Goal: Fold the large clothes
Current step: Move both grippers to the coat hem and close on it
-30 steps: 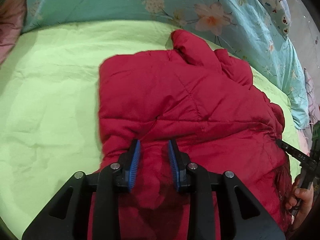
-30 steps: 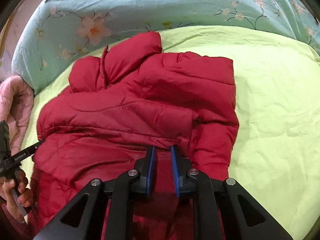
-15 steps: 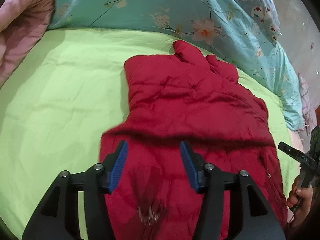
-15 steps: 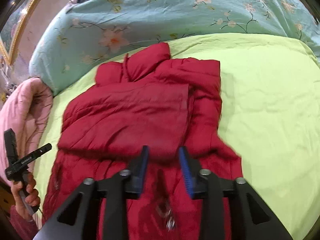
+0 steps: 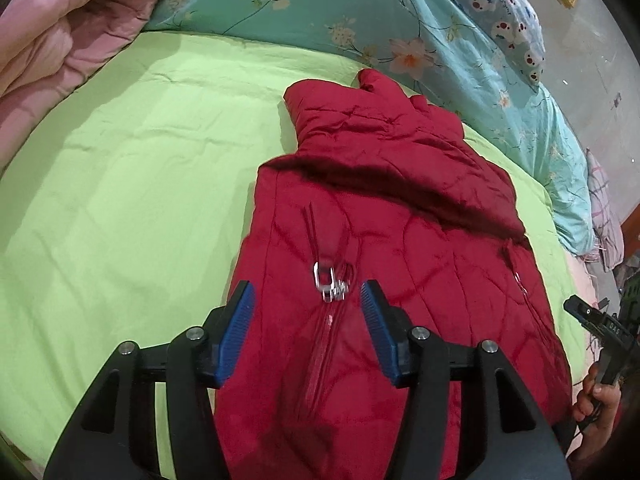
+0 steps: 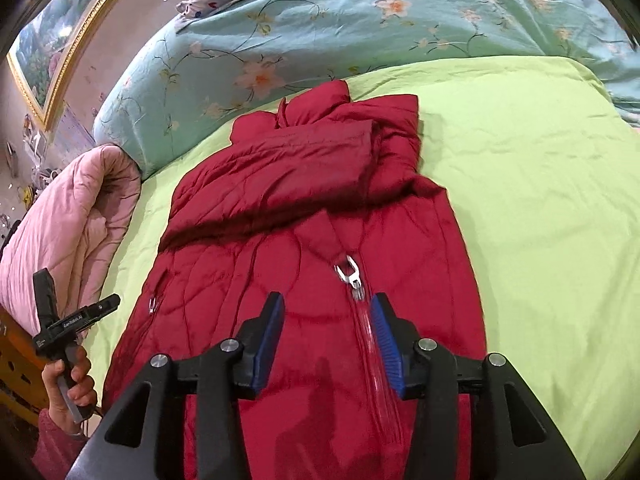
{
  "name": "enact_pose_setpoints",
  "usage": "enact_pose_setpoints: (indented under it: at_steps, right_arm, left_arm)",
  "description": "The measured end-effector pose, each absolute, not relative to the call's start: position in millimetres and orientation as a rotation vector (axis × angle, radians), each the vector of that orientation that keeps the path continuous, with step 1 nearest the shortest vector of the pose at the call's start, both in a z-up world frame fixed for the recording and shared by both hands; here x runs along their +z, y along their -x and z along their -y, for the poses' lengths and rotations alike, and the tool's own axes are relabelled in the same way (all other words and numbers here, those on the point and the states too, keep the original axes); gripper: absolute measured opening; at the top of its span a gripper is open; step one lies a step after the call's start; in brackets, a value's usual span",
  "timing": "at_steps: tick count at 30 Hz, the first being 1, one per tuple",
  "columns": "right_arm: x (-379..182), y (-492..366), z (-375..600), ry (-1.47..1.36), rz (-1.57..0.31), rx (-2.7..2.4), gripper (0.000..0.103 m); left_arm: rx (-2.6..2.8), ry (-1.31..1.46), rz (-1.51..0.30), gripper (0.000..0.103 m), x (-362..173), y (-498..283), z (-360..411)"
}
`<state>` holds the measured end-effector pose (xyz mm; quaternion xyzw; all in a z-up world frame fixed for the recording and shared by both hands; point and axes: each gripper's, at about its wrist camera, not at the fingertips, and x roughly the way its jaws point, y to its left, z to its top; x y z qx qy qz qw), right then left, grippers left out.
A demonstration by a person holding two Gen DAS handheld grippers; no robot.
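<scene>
While both spread wide: left claw | right claw | one red jacket (sleeves folded in)

Open green sheet to both sides of the jacket

Bare green sheet flanks the red jacket; the floral quilt walls the far edge, and the pink comforter crowds one corner.

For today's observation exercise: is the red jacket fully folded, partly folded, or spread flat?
Partly folded. The red jacket has a sleeve laid across its chest, while its zipped lower body still lies full length on the green sheet.
</scene>
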<state>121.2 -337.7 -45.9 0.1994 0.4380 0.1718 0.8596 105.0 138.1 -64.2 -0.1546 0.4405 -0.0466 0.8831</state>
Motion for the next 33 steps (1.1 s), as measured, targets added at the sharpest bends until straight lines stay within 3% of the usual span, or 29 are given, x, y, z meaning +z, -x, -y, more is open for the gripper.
enact_pose_setpoints:
  at_steps: [2, 4, 13, 16, 33]
  right_arm:
    - [-43.8, -108.9, 341.7, -0.431, -0.914, 0.357, 0.053]
    - [-42.1, -98.6, 344.7, -0.434, -0.91, 0.351, 0.053]
    - [-40.8, -54.0, 363.5, -0.471, -0.907, 0.311, 0.059]
    - [-42.0, -43.3, 367.9, -0.481, -0.909, 0.304, 0.059]
    - [-61.5, -15.3, 401.3, -0.523, -0.939, 0.219, 0.069]
  left_arm:
    - [-0.1, 0.336, -0.914, 0.055, -63.9, -95.1, -140.1]
    - [-0.1, 0.348, -0.913, 0.063, -64.1, -84.8, -141.5]
    - [-0.101, 0.377, -0.921, 0.063, -65.3, -48.0, -149.2]
    - [-0.1, 0.38, -0.932, 0.069, -68.5, -38.9, -150.6]
    - [-0.11, 0.458, -1.026, 0.069, -105.7, -12.4, -154.6]
